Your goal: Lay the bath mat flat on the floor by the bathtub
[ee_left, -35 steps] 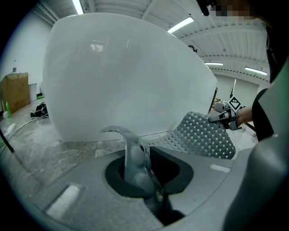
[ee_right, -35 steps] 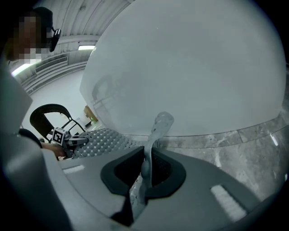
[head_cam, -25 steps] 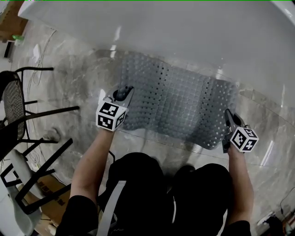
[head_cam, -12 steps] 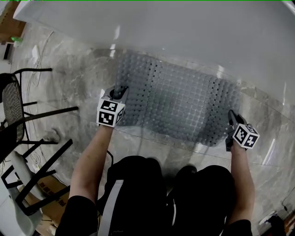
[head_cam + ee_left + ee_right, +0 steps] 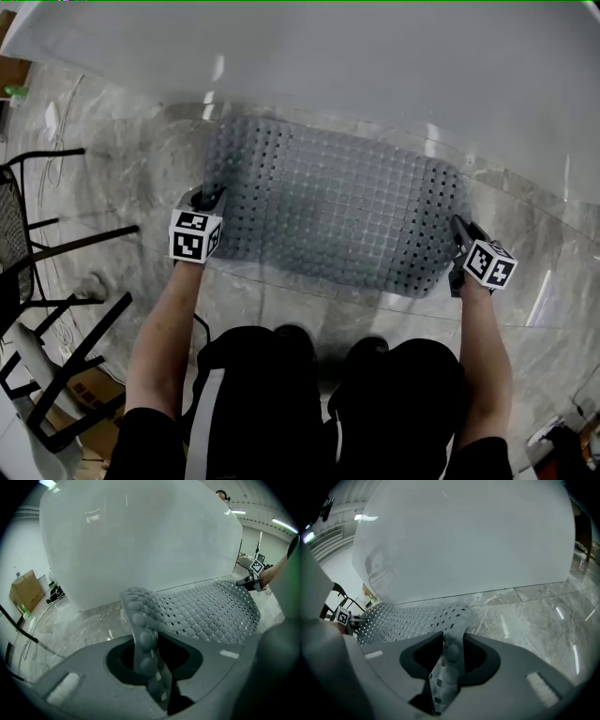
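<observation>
Against the tub (image 5: 375,66) at twelve o'clock, the mat (image 5: 337,211) lay almost flat on the floor (image 5: 141,169). The left gripper (image 5: 210,194) at its nine o'clock end and the right gripper (image 5: 457,226) at three o'clock had just been opening, an upturned corner loose between each pair of jaws.

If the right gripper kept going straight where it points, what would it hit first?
The right gripper already has a corner of the bath mat between its jaws, which have just been opening; pushing on, it would likely hit the marble floor before the bathtub.
</observation>
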`<state>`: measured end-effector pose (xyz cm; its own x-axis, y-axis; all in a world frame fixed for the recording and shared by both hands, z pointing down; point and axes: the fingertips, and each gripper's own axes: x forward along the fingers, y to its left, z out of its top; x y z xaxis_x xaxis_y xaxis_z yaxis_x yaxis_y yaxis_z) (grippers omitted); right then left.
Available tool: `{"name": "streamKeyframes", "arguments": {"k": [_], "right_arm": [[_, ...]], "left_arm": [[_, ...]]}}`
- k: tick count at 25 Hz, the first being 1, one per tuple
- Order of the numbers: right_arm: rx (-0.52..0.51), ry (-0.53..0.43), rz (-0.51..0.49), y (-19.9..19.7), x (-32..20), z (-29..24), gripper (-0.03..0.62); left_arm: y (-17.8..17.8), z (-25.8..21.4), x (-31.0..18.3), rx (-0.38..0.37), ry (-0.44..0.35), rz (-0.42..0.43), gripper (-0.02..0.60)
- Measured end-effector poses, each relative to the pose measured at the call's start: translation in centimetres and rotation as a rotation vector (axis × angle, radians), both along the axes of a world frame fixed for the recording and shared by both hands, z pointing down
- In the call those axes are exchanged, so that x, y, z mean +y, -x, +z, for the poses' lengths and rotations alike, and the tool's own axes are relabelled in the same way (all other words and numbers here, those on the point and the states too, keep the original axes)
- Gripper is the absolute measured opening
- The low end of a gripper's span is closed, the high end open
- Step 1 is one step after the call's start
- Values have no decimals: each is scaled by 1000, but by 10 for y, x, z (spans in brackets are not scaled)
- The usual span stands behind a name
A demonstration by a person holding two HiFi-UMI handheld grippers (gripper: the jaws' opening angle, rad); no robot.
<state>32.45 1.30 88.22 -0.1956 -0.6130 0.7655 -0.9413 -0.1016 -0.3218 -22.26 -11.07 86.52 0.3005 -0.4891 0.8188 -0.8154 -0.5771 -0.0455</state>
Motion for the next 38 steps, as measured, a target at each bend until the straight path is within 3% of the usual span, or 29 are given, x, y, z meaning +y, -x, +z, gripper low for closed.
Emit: {"name": "streamKeyframes", "arguments": {"k": [4,9,13,17,20,24,27,31,34,38], "right_arm": [[82,-3,-55,0,-20,1,114],[103,22,30,-23,-6,7,175],[127,48,19,-33,18,3,140],[85,63,-115,9,29,7,63],[70,141,-207,35,41,23,54],[92,208,-248,44,48,42,48],[92,208,-216,41,48,39,40],[47,198,-153,43,71,17,37],[16,234,-158,52,104,22,34],[-42,242,-90,48,122,35,20]], "left_arm": [[12,5,2,-31,16,-25,118],[21,10,4,-37,10,-78,144],[31,11,4,-64,-8,-120,189],[48,5,6,-114,-44,-177,224],[48,6,12,-102,-35,-185,219],[35,16,27,-78,20,-121,201],[22,21,36,-63,40,-62,144],[0,30,47,-7,66,-15,141],[-7,34,56,54,84,-54,106],[-15,34,67,115,101,-90,64]]}}
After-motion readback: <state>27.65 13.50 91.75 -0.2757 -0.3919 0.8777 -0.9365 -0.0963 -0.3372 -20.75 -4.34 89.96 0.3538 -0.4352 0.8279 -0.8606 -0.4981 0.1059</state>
